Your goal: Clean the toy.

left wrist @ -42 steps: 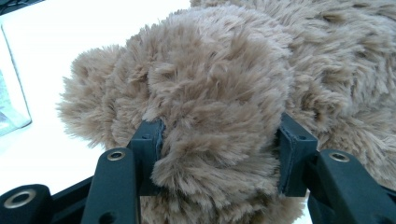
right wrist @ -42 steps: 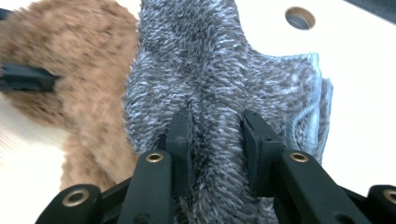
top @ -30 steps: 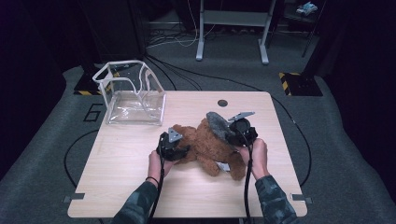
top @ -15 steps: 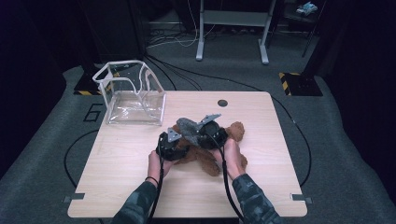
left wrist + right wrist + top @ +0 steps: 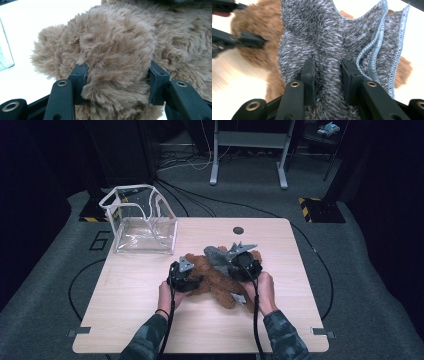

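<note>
A brown plush teddy bear (image 5: 215,284) lies in the middle of the wooden table (image 5: 135,320). My left gripper (image 5: 194,281) is at the bear's left side, shut on a rounded furry part of the bear (image 5: 117,50), with both pads pressed into the fur. My right gripper (image 5: 231,262) is over the bear's upper right, shut on a bunched grey fuzzy cloth (image 5: 217,254). In the right gripper view the cloth (image 5: 322,32) shows a light-blue stitched hem and hangs over the bear (image 5: 252,52). The left gripper (image 5: 239,40) appears at the left edge there.
A clear plastic box (image 5: 142,227) with a white rim stands open at the table's back left corner. A small black round cap (image 5: 238,230) sits in the tabletop behind the bear. A white tag (image 5: 239,298) sticks out of the bear near my right hand.
My right gripper swept left across the bear with the grey cloth, then came partway back to the right. The left gripper kept still on the bear.
</note>
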Available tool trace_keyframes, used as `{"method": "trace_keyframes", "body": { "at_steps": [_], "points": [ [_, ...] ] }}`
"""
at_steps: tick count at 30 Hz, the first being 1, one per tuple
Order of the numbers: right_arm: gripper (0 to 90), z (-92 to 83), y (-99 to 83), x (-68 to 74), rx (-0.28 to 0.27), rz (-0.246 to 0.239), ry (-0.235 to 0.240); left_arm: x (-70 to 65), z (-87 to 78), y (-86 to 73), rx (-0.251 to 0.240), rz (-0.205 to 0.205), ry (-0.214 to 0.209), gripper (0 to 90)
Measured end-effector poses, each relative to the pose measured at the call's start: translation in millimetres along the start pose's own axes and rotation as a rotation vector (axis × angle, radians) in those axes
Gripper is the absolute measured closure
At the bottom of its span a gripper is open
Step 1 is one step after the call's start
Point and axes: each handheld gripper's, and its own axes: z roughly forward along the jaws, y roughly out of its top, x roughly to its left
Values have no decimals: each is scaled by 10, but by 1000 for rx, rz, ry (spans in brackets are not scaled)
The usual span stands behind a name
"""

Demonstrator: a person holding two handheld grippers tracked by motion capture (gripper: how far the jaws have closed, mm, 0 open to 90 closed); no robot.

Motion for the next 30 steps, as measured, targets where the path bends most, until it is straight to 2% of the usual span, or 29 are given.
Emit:
{"method": "trace_keyframes", "body": {
  "at_steps": [3, 5, 9, 13, 17, 23, 25, 27, 28, 30],
  "points": [
    [678, -63, -102, -124, -2, 28, -34, 4, -2, 7, 7, 5, 0, 466],
    [676, -84, -171, -211, 2, 50, -55, -1, 5, 10, 2, -5, -1, 466],
    [672, -109, -242, -302, 0, 92, -27, -8, 15, 24, 10, -2, 9, 467],
    [671, -181, -114, -149, -39, 63, -22, 11, 13, 26, 18, -4, 7, 467],
    [671, -135, 42, 88, -58, 1, 0, 0, 16, 23, 14, -14, 7, 467],
    [670, 88, 154, 430, -35, -84, 45, 5, 12, 20, 14, -12, 8, 466],
    [670, 170, 150, 518, -7, -83, 48, 9, 11, 16, 13, -12, 7, 467],
    [672, 226, 128, 542, -5, -112, 32, 12, 11, 11, 11, -15, 4, 466],
    [673, 226, 109, 546, 4, -91, 32, 14, 11, 11, 10, -14, 2, 466],
    [676, 214, 72, 495, -3, -77, 40, 15, 11, 12, 10, -13, 0, 466]
  ]
}}
